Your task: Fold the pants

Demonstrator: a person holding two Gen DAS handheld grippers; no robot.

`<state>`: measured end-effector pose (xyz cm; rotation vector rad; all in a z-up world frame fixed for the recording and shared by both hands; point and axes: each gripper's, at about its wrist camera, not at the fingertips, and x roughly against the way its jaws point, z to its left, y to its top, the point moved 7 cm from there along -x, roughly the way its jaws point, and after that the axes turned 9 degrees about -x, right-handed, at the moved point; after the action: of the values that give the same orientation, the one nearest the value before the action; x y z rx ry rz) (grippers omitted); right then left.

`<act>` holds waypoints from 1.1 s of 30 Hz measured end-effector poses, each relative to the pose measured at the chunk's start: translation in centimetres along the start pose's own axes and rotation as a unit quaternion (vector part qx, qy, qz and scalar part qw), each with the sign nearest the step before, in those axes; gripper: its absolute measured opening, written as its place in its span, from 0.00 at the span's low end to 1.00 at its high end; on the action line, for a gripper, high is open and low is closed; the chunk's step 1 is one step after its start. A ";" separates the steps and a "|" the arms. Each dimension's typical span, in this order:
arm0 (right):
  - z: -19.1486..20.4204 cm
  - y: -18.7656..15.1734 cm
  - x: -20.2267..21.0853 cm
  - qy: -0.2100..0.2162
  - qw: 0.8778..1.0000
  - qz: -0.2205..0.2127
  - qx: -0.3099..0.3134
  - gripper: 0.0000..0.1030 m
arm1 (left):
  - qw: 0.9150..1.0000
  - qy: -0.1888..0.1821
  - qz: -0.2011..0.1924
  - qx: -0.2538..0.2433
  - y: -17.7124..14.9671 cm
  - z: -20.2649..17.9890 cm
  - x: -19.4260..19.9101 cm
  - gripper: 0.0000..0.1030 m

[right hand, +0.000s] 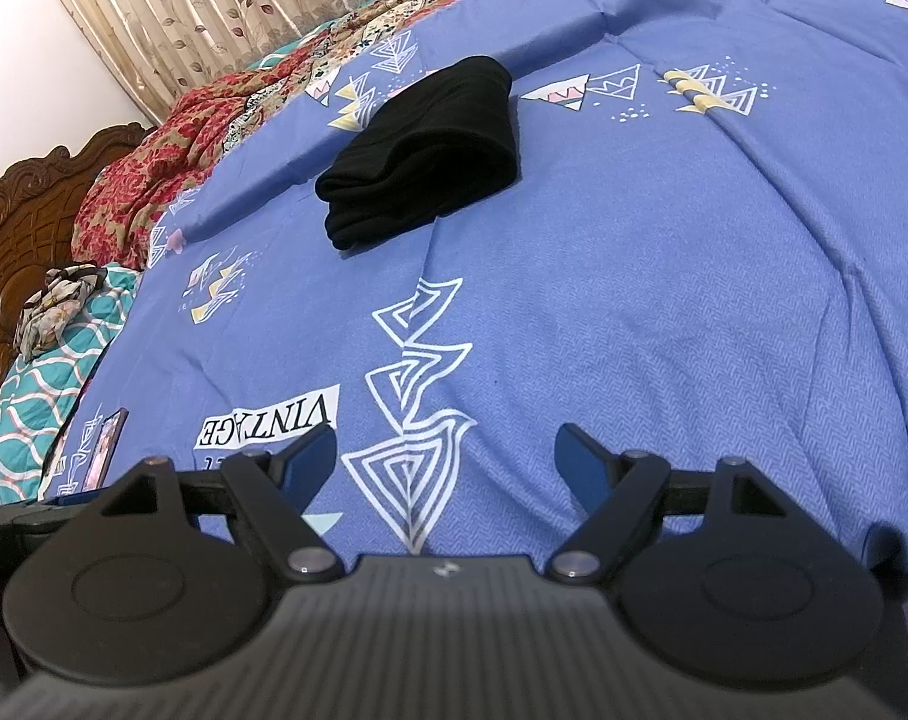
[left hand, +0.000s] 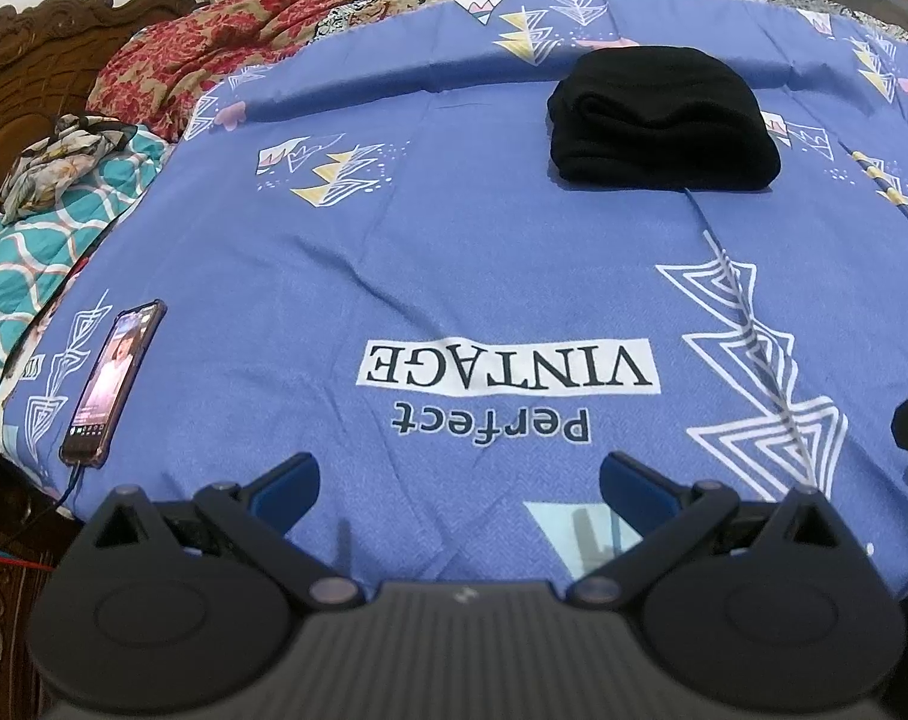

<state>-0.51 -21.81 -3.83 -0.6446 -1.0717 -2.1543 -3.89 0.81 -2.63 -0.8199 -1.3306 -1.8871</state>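
The black pants point(left hand: 658, 120) lie folded into a compact stack on the blue patterned bedspread point(left hand: 454, 240), far ahead of both grippers. They also show in the right wrist view point(right hand: 424, 150), up and left of centre. My left gripper point(left hand: 460, 474) is open and empty, held over the near part of the bed. My right gripper point(right hand: 448, 450) is open and empty, also over the near part of the bed, well short of the pants.
A phone point(left hand: 115, 378) with a lit screen and cable lies at the bed's left edge. A red floral blanket point(left hand: 214, 42) is bunched at the far left. A crumpled cloth point(left hand: 58, 156) sits on a teal quilt point(left hand: 28, 264). A carved wooden headboard point(left hand: 28, 42) stands behind.
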 end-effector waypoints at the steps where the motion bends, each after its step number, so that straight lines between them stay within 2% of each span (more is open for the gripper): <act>1: 0.0 0.0 0.0 0.000 1.000 0.000 0.000 0.80 | 1.000 0.000 0.000 0.000 0.0 0.0 0.0 1.00; 33: -0.1 0.0 0.1 -0.001 1.000 0.001 -0.001 0.79 | 1.000 -0.004 0.008 -0.004 -0.4 -0.2 -0.5 1.00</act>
<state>-0.56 -21.88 -3.84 -0.6479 -1.0687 -2.1547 -3.96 0.75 -3.30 -0.8404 -1.3180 -1.8789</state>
